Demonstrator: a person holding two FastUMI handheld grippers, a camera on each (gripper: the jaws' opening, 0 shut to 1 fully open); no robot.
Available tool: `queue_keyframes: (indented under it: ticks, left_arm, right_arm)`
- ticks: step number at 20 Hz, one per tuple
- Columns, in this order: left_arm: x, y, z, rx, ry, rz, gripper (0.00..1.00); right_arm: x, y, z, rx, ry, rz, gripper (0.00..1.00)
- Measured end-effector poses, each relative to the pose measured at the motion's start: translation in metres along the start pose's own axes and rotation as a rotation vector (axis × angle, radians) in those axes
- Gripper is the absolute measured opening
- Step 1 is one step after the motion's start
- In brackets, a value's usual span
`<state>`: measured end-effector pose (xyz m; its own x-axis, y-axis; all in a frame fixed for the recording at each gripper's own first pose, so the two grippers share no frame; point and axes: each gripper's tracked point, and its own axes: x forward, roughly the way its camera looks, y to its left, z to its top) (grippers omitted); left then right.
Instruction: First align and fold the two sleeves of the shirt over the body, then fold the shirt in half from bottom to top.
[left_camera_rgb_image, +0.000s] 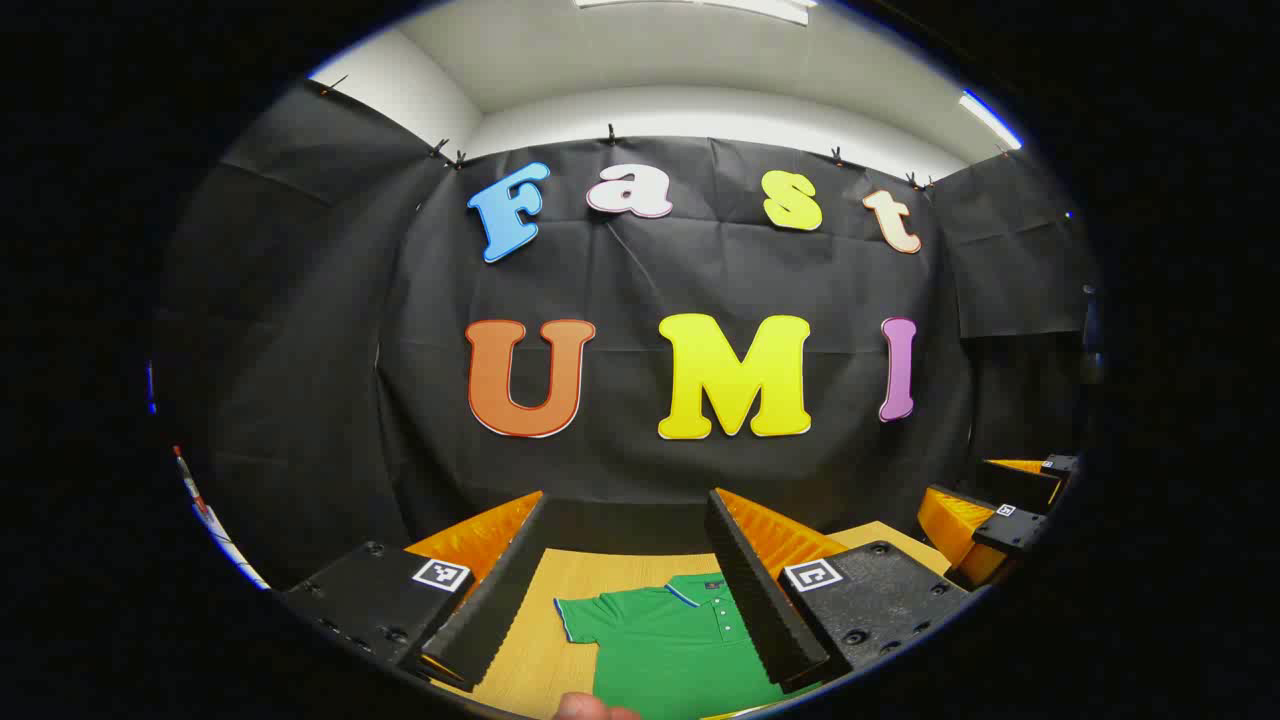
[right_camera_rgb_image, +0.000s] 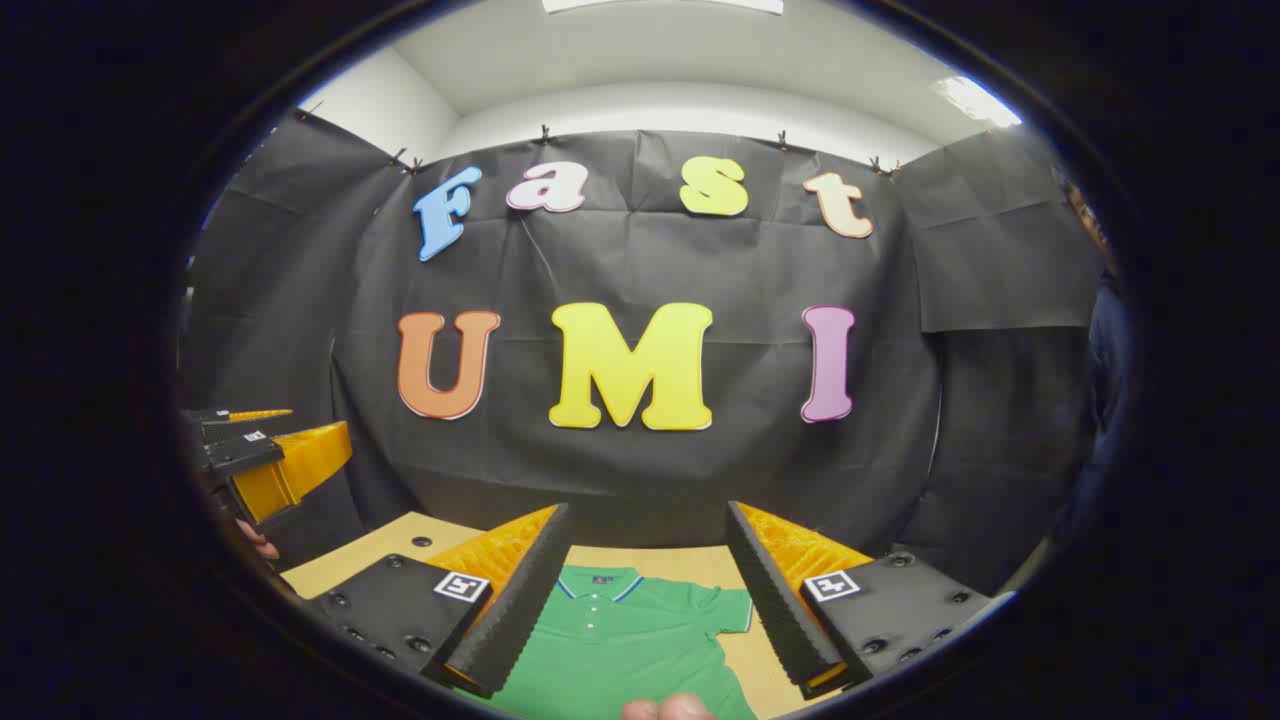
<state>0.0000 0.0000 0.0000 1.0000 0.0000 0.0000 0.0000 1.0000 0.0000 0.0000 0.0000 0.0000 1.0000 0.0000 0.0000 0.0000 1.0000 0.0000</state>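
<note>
A: Where did the shirt (left_camera_rgb_image: 670, 645) lie? 
B: On the wooden table (left_camera_rgb_image: 530, 660), below and ahead of both tools. In the left gripper view it sat between and under the fingers of the left gripper (left_camera_rgb_image: 625, 575), collar away from the gripper and one short sleeve (left_camera_rgb_image: 585, 615) spread flat toward that gripper's left finger.

A: And in the right gripper view? 
B: The same shirt lay under the right gripper (right_camera_rgb_image: 645, 585), with the other sleeve (right_camera_rgb_image: 725, 605) spread beside its right finger.

A: State of the grippers? 
B: Both spread wide, nothing between the fingers, both held above the cloth and touching none of it.

A: Progress? 
B: By my reading, none. Both sleeves lay out flat, not folded over the body. The hem was out of sight, so the bottom-to-top fold could not be checked, but I judged all three folds still to do.
</note>
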Motion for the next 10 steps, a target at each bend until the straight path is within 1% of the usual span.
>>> queue_keyframes:
  ticks: [2,3,6,7,8,10]
  left_arm:
    - [-0.002,0.006,0.002,0.017,0.001,0.024,0.98]
    - [-0.002,0.009,0.003,0.027,-0.002,0.038,0.98]
    - [-0.006,0.019,0.008,0.035,-0.016,0.076,0.98]
    - [-0.007,0.021,0.009,0.033,-0.017,0.084,0.88]
    - [-0.009,0.023,0.009,0.034,-0.014,0.091,0.98]
    - [-0.010,0.027,0.014,0.038,-0.017,0.106,0.98]
  right_arm:
    - [0.004,-0.003,0.001,0.015,0.000,0.001,0.94]
    - [0.006,-0.004,0.000,0.022,0.005,0.003,0.98]
    - [0.012,0.000,-0.001,0.024,0.018,0.021,0.98]
    - [0.014,0.003,0.002,0.026,0.011,0.030,1.00]
    - [0.015,0.007,0.004,0.025,0.007,0.038,0.94]
    - [0.018,0.014,0.009,0.024,-0.003,0.061,0.94]
